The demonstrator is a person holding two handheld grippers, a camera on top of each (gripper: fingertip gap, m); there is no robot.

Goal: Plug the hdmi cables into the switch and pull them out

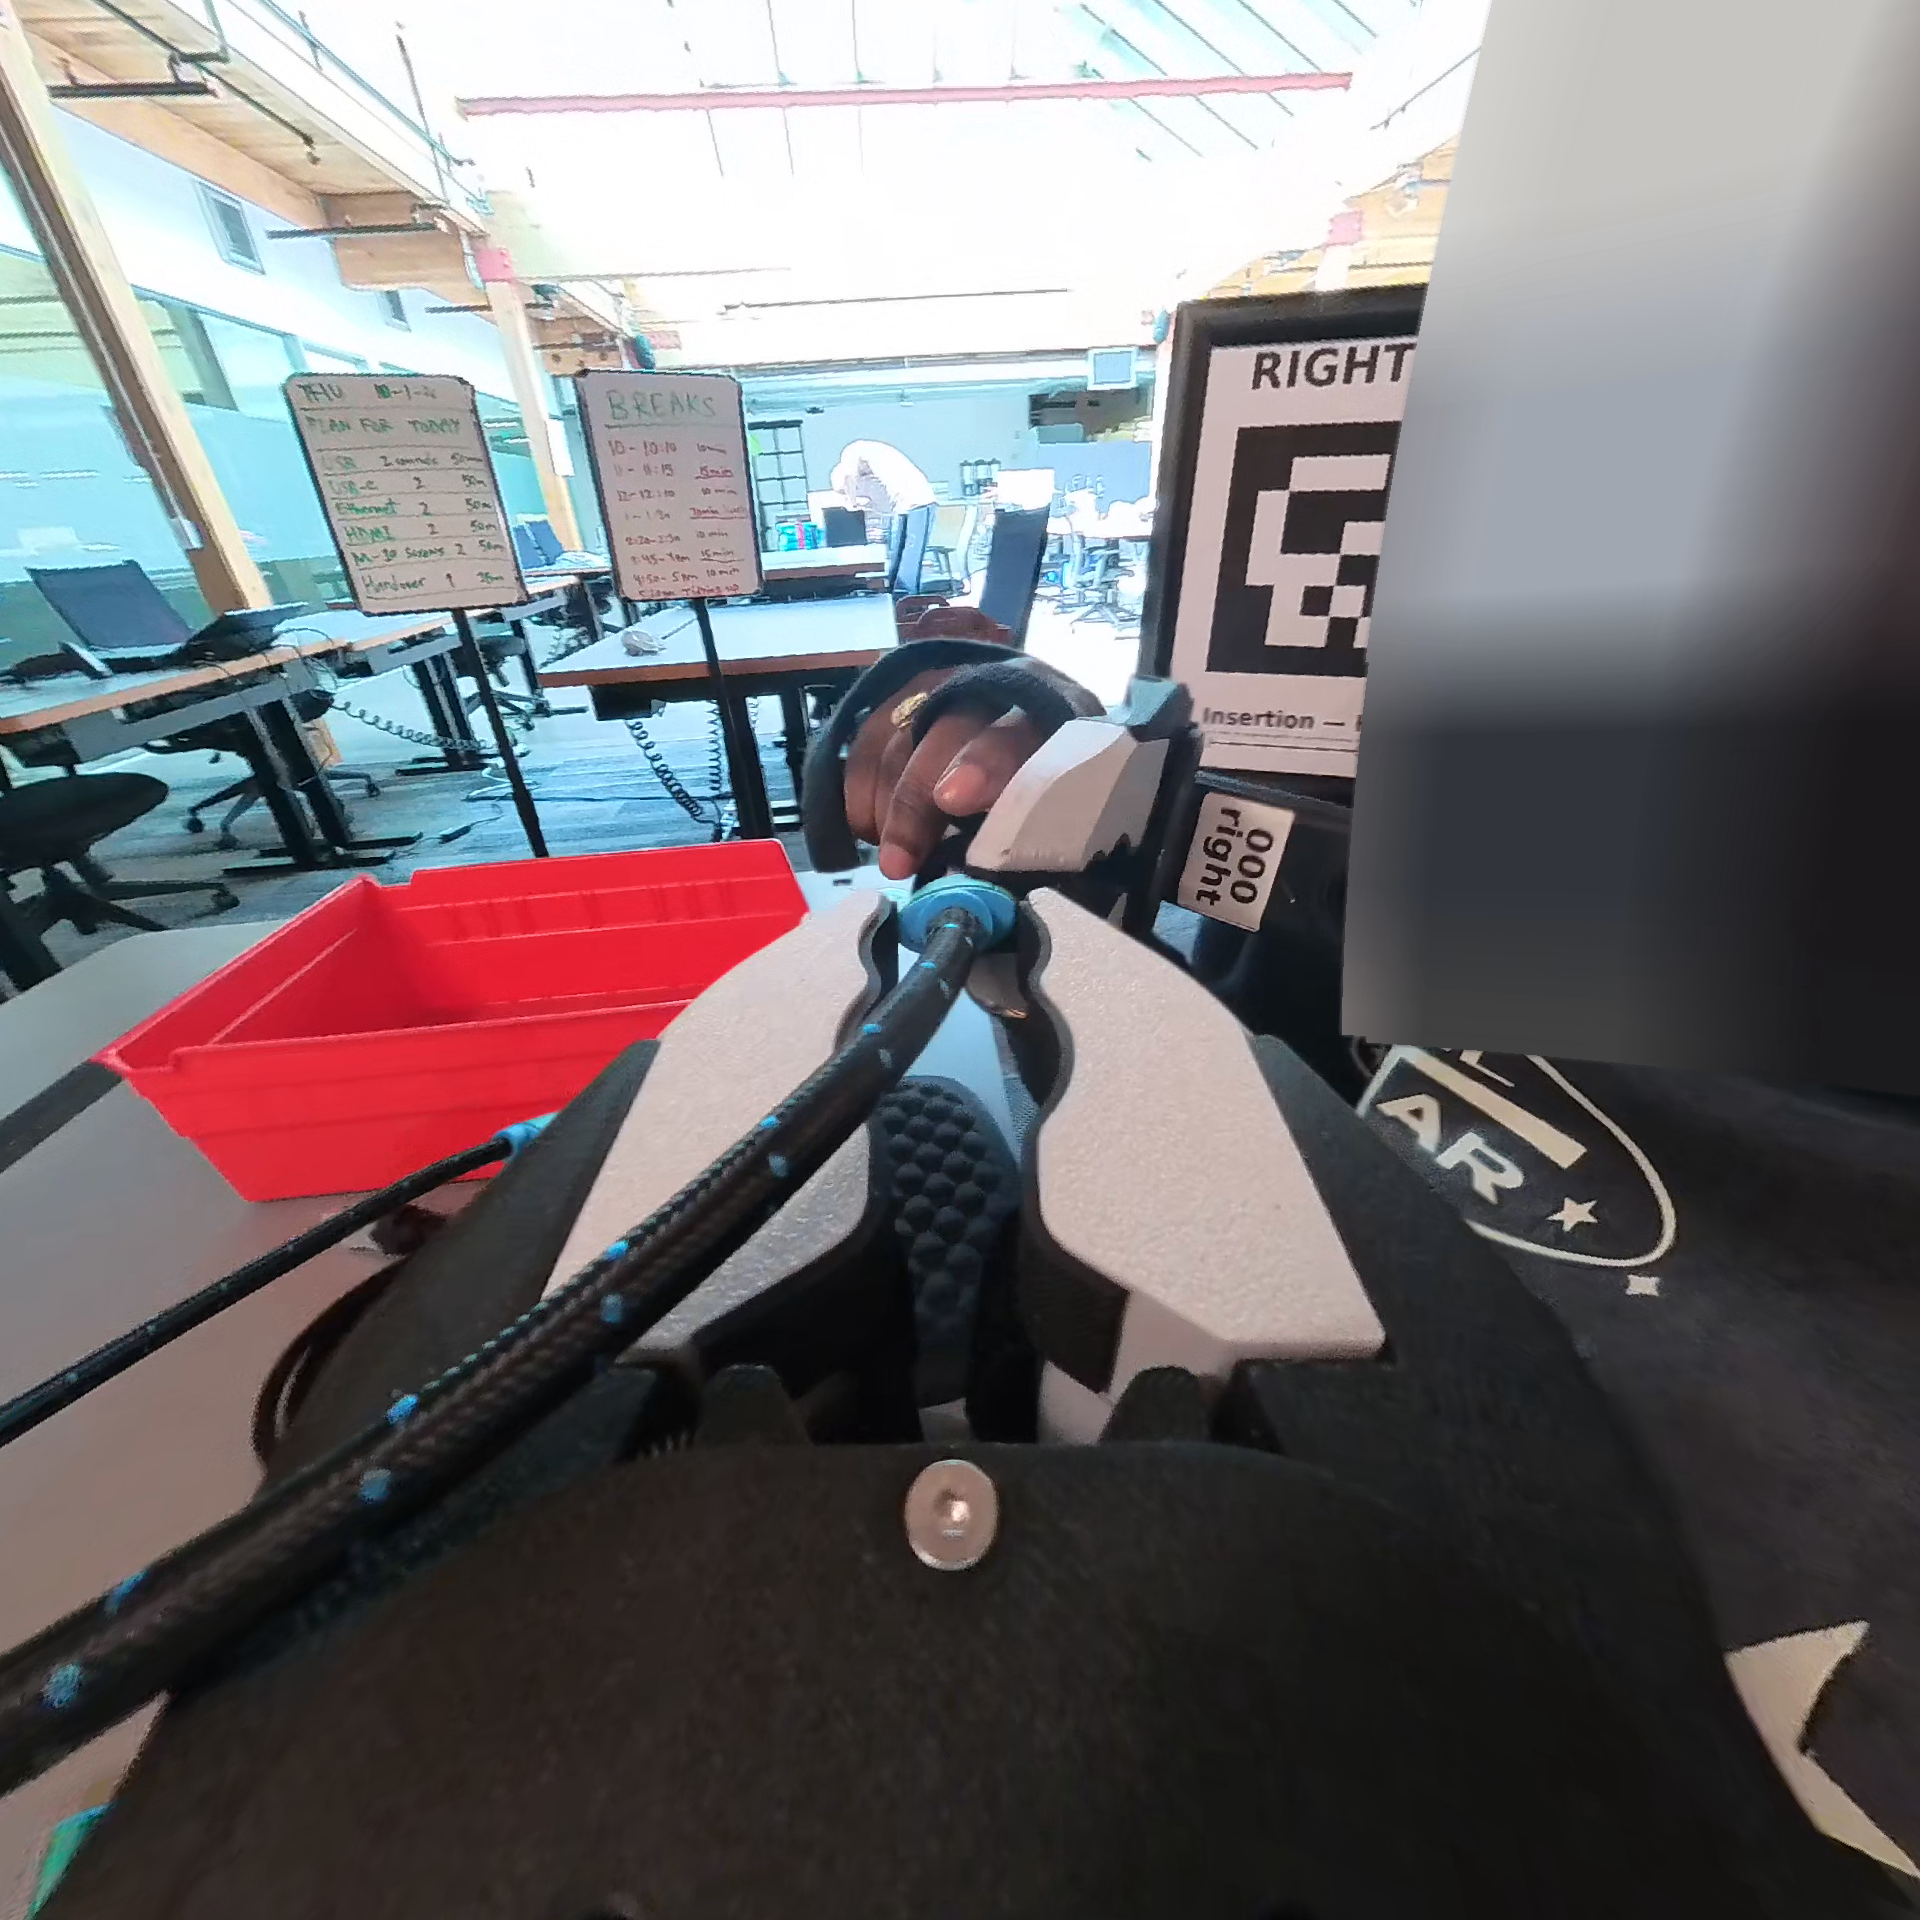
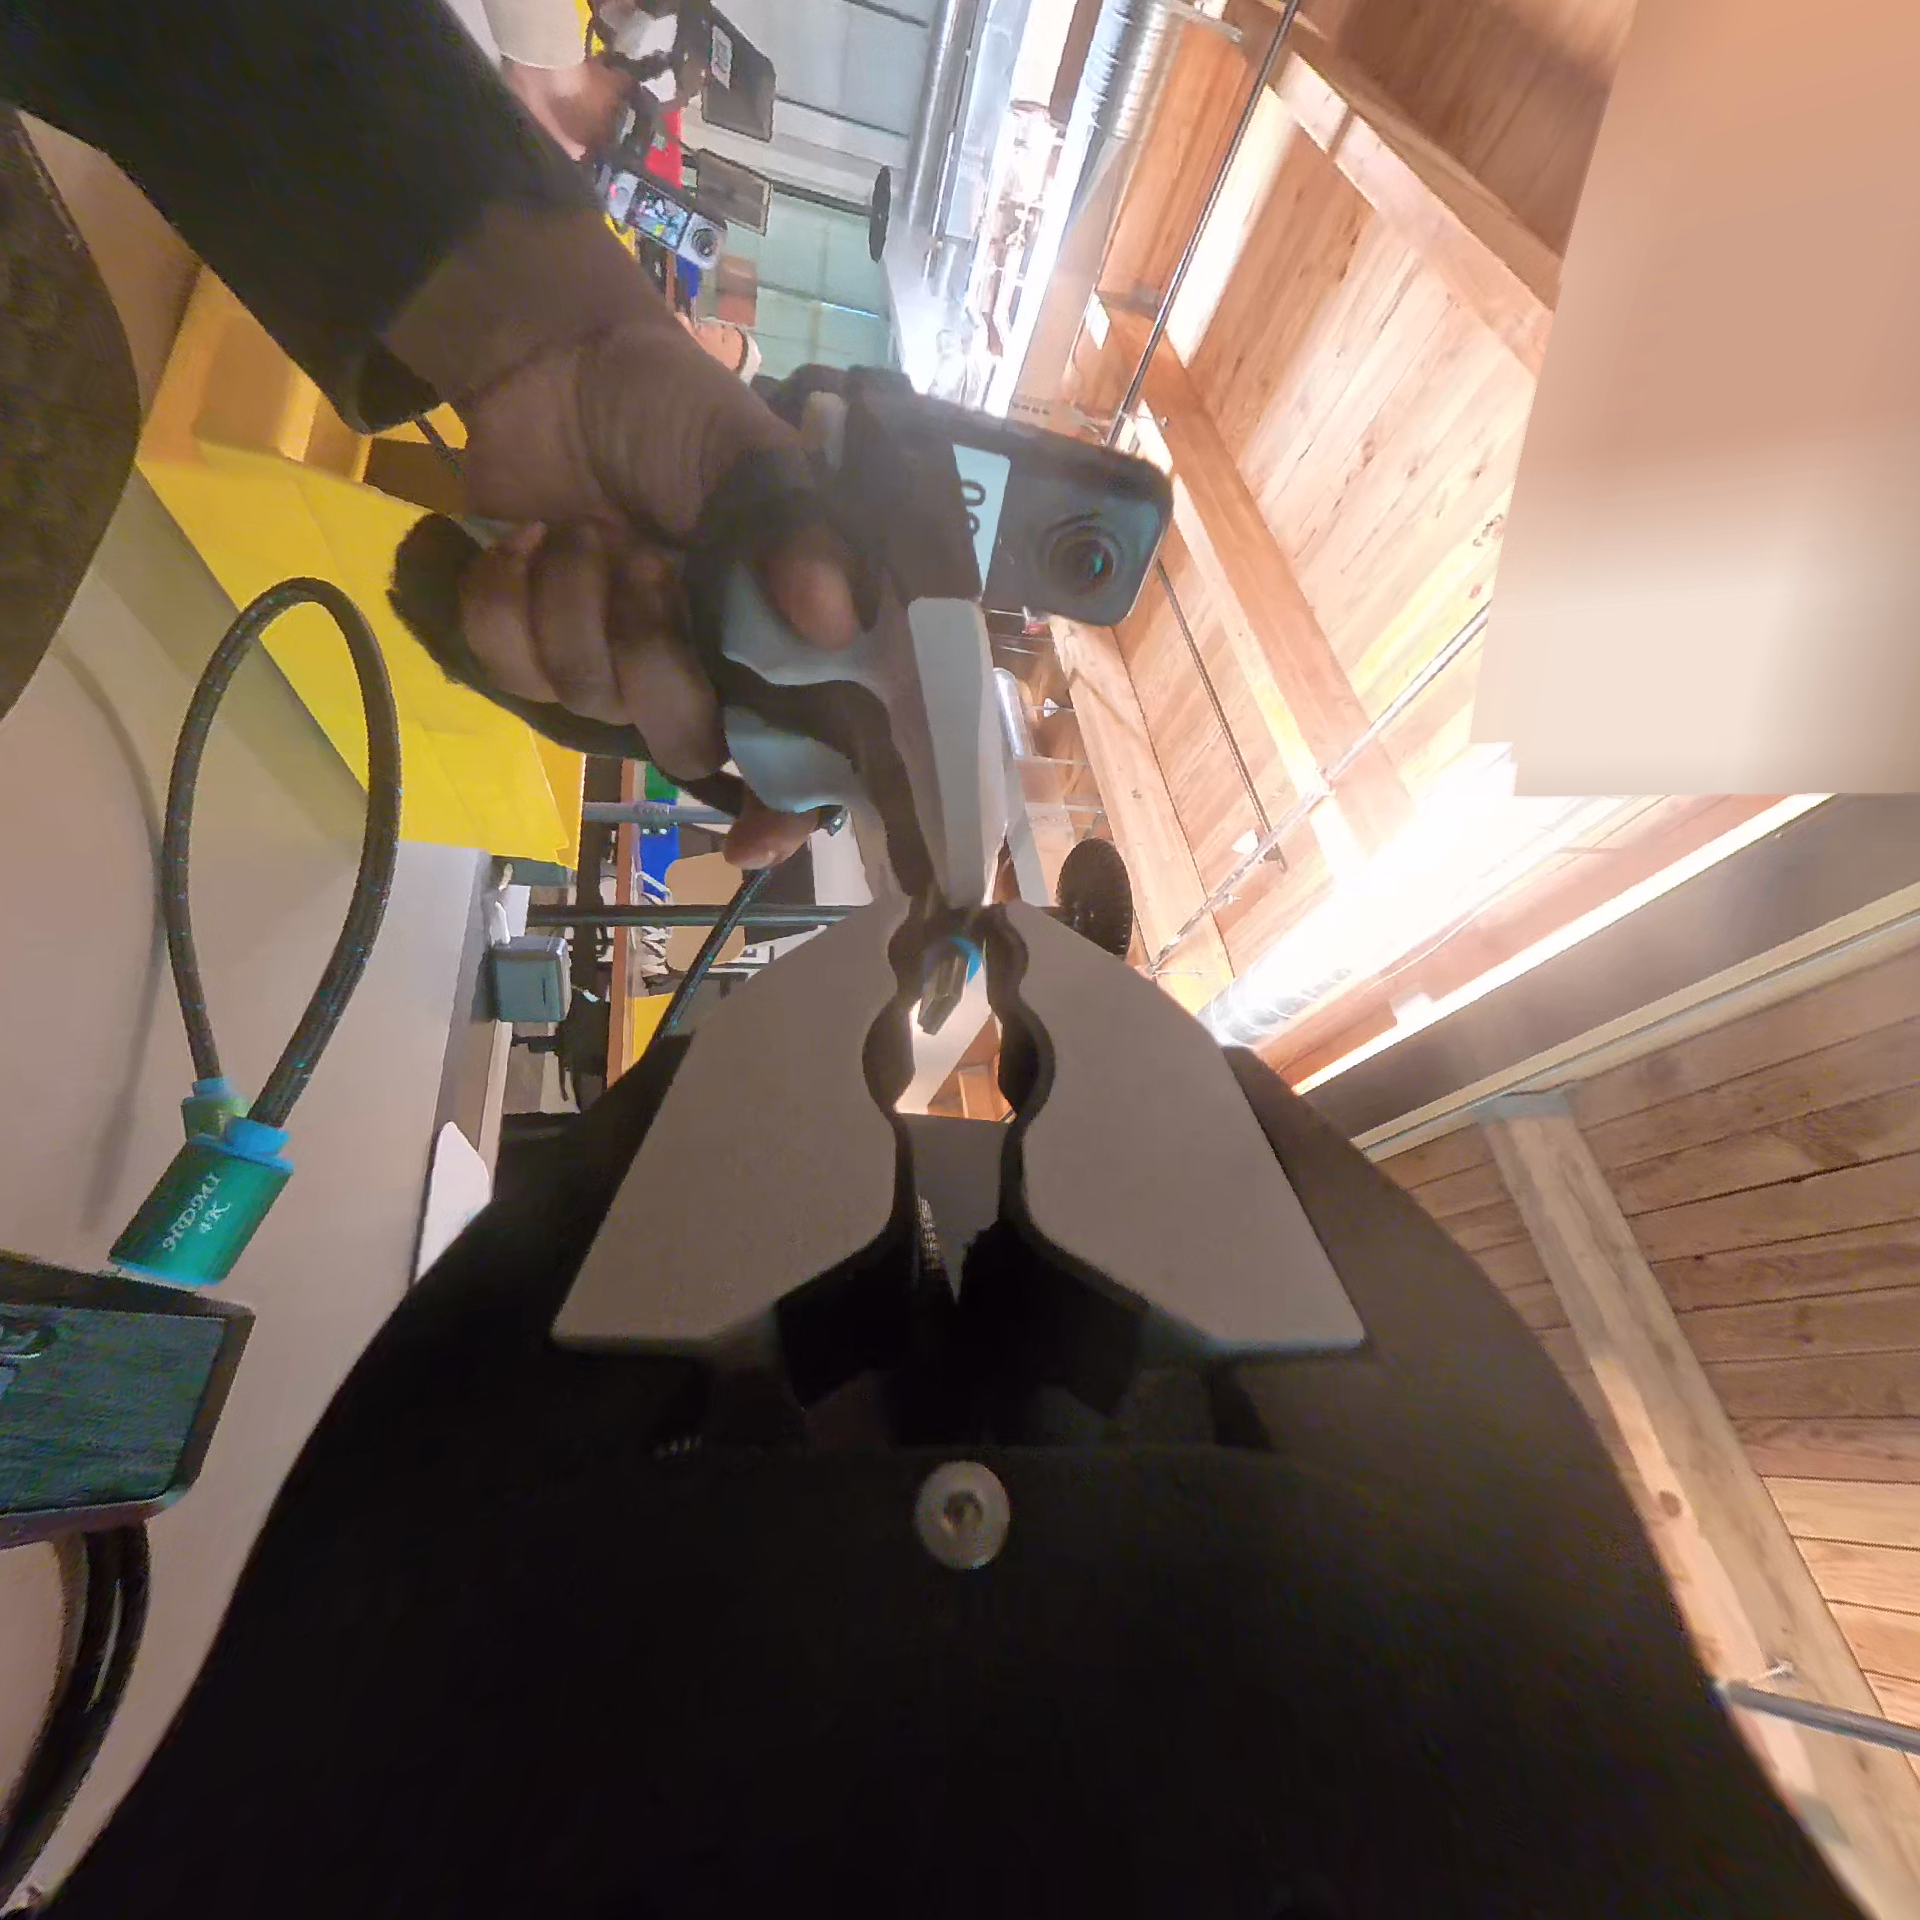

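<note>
Open-plan office all around, grey desk underneath, and we're tight on the action. Both grippers meet on one HDMI plug (image 1: pixel 940 914), its blue collar showing between the tips of the left gripper (image 1: pixel 951 920), whose jaws are closed on it. From that plug the braided black-and-blue cable (image 1: pixel 582 1309) runs back over the left gripper's pale finger and off toward the lower left. From the right wrist view, the right gripper (image 2: pixel 951 961) has its jaws pinched on the same plug (image 2: pixel 951 971), the metal end pointing back into the gap, while the left gripper (image 2: pixel 935 831) comes in from above, held in a hand (image 2: pixel 623 540). Beyond the plug in the left view, the other hand (image 1: pixel 935 769) grips the right gripper's handle. Left of the plug sits a red bin (image 1: pixel 468 997) on the desk. Farther out in the right view, a second cable (image 2: pixel 281 831) loops up from a green connector (image 2: pixel 203 1210) plugged into the dark switch (image 2: pixel 99 1403).
</note>
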